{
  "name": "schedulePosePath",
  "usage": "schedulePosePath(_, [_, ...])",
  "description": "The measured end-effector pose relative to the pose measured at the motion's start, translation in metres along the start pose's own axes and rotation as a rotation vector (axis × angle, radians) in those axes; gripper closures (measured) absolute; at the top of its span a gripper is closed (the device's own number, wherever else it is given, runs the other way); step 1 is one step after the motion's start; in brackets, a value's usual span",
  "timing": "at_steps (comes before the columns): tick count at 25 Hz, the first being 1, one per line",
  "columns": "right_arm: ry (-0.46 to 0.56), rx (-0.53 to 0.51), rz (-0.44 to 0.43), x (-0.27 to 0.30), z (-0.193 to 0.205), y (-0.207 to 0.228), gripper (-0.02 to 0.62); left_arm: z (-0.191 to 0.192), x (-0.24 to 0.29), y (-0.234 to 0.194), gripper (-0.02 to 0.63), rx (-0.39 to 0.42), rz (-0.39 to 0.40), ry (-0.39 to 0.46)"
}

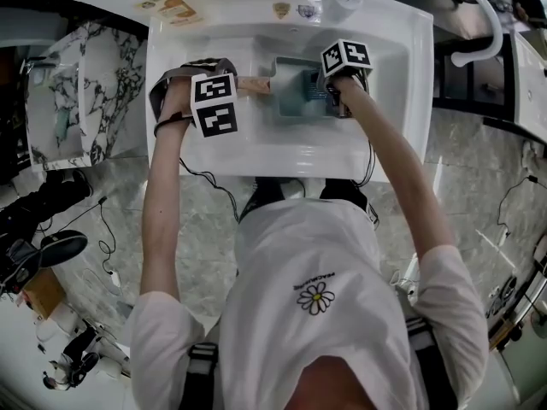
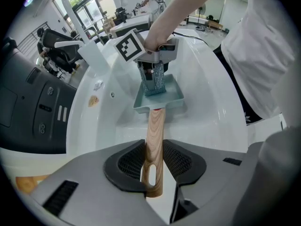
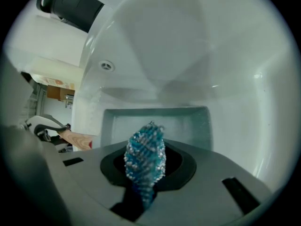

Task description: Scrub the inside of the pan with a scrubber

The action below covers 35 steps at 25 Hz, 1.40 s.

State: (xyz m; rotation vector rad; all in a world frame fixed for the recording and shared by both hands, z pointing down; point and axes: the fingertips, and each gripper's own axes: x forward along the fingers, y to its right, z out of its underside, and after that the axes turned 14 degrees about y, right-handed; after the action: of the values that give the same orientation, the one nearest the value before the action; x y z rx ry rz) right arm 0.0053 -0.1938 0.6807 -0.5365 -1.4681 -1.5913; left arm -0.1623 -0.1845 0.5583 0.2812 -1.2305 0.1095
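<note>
The left gripper (image 2: 154, 169) is pinching the wooden handle (image 2: 155, 126), which is pointing left, of the pan (image 2: 171, 97) sitting in the sink (image 1: 256, 148); the right gripper (image 3: 146, 168) is clamping the scrubber (image 3: 145, 154) over the pan's right part

Setting: open lab or office workspace, not a home kitchen. A white sink (image 1: 171, 75) with a white tap (image 1: 484, 7) stands alone on a stone-pattern floor (image 1: 479, 169). Loose black cables (image 1: 101, 229) run across that floor. The left gripper view shows black office chairs (image 2: 54, 44), desks (image 2: 134, 22) and tall glass doors (image 2: 89, 8) behind the sink.
</note>
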Motion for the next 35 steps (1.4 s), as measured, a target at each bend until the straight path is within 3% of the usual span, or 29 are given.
schedulePosePath(7, [0.008,0.066,-0.198,0.007,0.003,-0.079,0.532,0.001,0.002,0.002,0.477,-0.003,0.004,-0.007])
schedulePosePath(18, [0.014,0.107,-0.229,0.009,0.006,-0.088,0.532,0.004,0.003,0.003,0.479,-0.009,-0.001,0.001])
schedulePosePath(21, [0.017,0.057,-0.234,0.004,0.005,-0.089,0.532,0.008,0.003,0.002,0.479,-0.03,0.001,0.01])
schedulePosePath(25, [0.03,-0.022,-0.197,-0.013,0.0,-0.071,0.532,0.013,0.004,0.002,0.479,-0.039,0.003,0.01])
schedulePosePath(35, [-0.041,-0.053,0.046,-0.03,0.026,0.04,0.532,0.015,0.006,0.005,0.48,-0.046,0.002,0.012])
